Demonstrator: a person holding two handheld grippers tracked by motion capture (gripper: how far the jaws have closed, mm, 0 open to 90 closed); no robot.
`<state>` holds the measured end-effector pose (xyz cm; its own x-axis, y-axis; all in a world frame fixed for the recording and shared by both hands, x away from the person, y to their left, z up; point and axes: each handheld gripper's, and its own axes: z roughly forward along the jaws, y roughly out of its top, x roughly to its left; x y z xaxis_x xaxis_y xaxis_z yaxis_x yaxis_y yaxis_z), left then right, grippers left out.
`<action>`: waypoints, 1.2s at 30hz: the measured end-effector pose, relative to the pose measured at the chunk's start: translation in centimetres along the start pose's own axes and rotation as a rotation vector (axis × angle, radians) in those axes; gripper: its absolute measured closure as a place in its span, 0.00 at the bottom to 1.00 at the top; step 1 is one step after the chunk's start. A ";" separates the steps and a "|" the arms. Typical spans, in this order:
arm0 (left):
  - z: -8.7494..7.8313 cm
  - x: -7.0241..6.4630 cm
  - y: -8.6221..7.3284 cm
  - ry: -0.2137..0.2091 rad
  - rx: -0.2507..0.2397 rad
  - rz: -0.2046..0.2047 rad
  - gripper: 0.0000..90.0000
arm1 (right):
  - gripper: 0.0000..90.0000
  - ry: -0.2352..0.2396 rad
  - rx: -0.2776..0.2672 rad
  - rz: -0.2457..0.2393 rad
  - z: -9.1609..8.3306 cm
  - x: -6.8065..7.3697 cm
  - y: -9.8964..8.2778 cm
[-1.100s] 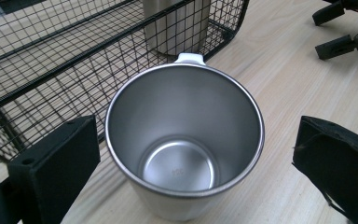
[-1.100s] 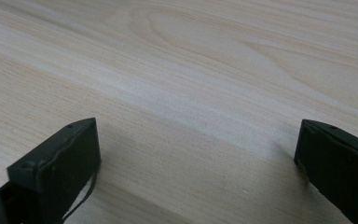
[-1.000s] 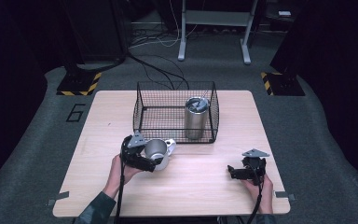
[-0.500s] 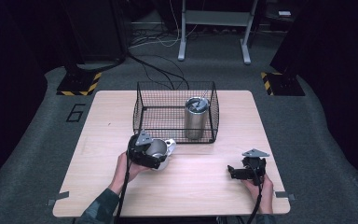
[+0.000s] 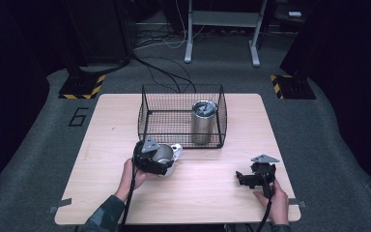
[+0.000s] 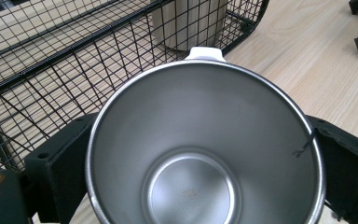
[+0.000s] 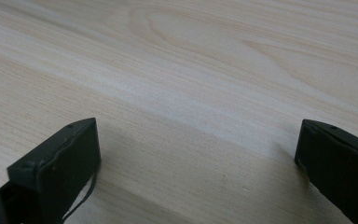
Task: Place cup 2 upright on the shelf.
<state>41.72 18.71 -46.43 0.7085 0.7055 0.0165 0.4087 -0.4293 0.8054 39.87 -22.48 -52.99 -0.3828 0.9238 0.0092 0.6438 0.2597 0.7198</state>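
My left gripper is shut on a steel mug with a white handle, held just in front of the black wire basket. In the left gripper view the mug is empty and open toward the camera, with a jaw pressed on each side and its white handle pointing at the basket. A lidded steel tumbler stands upright inside the basket at its right end. My right gripper rests low at the table's front right, jaws wide apart over bare wood.
The wooden table has its front edge near the person's hands. Dark floor, cables and a metal stand's legs lie beyond the far edge. Yellow-black striped blocks sit at both far corners on the floor.
My left gripper has carried the mug a little to the right and toward the basket. The right gripper has stayed where it was.
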 end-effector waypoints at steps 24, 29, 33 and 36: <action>-2.3 -1.0 0.4 -0.011 -0.013 0.063 0.07 | 0.00 0.000 0.000 -0.001 0.0 0.0 0.0; -3.4 -0.9 1.0 -0.015 -0.020 0.072 0.07 | 0.00 0.000 0.000 0.000 0.0 0.0 0.0; -4.2 -0.8 1.5 -0.019 -0.033 0.077 0.07 | 0.00 0.000 0.000 0.000 0.0 0.0 0.0; -4.8 -0.7 1.8 -0.023 -0.035 0.084 0.07 | 0.00 0.000 0.000 0.000 0.0 0.0 0.0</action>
<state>39.20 20.13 -42.11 0.7525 0.6547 0.0714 0.3277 -0.4662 0.8218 39.87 -22.48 -52.99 -0.3830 0.9237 0.0090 0.6436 0.2598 0.7199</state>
